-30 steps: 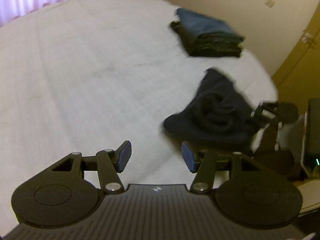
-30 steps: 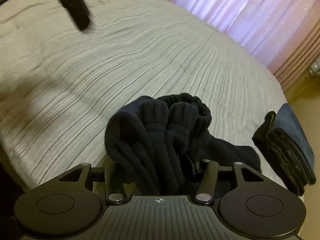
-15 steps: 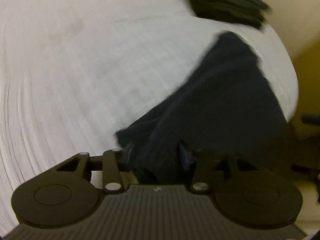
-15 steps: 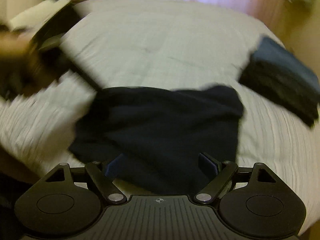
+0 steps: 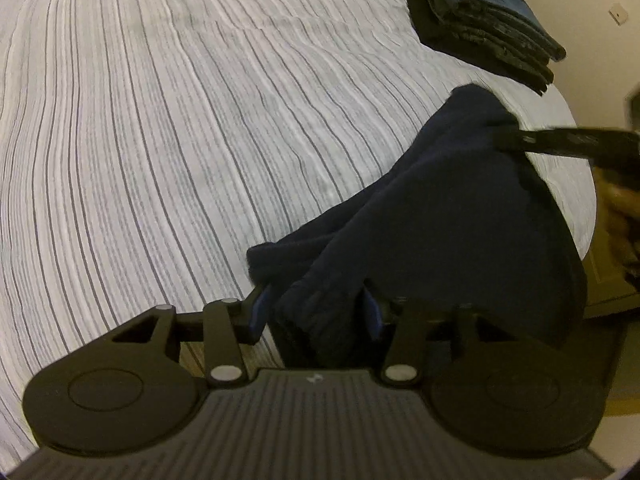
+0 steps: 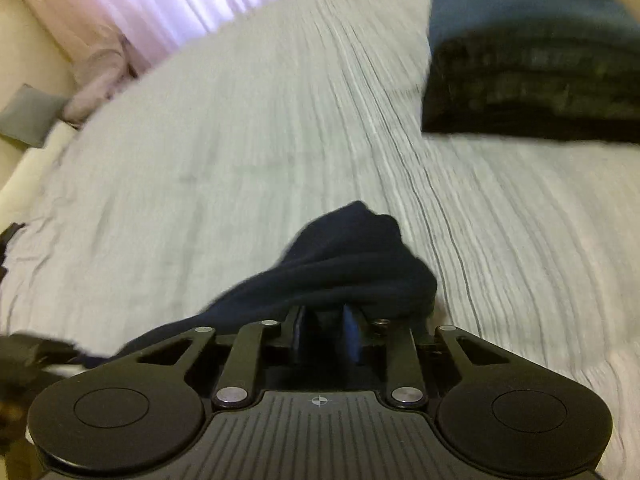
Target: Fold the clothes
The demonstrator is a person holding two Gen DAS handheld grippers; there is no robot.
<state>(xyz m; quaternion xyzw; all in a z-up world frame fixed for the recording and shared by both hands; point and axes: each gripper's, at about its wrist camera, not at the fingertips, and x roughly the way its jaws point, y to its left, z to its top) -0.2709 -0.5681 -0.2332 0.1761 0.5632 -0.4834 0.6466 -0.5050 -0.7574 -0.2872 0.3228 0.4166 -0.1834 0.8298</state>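
A dark navy garment (image 5: 460,216) lies stretched along the right part of the striped bedspread (image 5: 160,160). My left gripper (image 5: 316,310) has the garment's near edge bunched between its pads; its jaws are easing open, though the cloth still fills the gap. My right gripper (image 6: 324,332) is closing on the garment's far corner (image 6: 352,256), with folds packed between its fingers. In the left wrist view the right gripper (image 5: 516,140) reaches in from the right and pinches that corner, a hand (image 5: 620,208) behind it.
A stack of folded dark and blue clothes (image 5: 480,20) (image 6: 532,60) sits at the bed's far right. Pink curtains (image 6: 180,0) and pillows (image 6: 96,80) lie beyond the bed. The mattress drops off just right of the garment, by a beige wall (image 5: 600,60).
The right gripper let go of the bunched garment, opened wide, swung over and closed on its far corner. The left gripper dropped onto the near edge. The garment went from a heap to stretched out.
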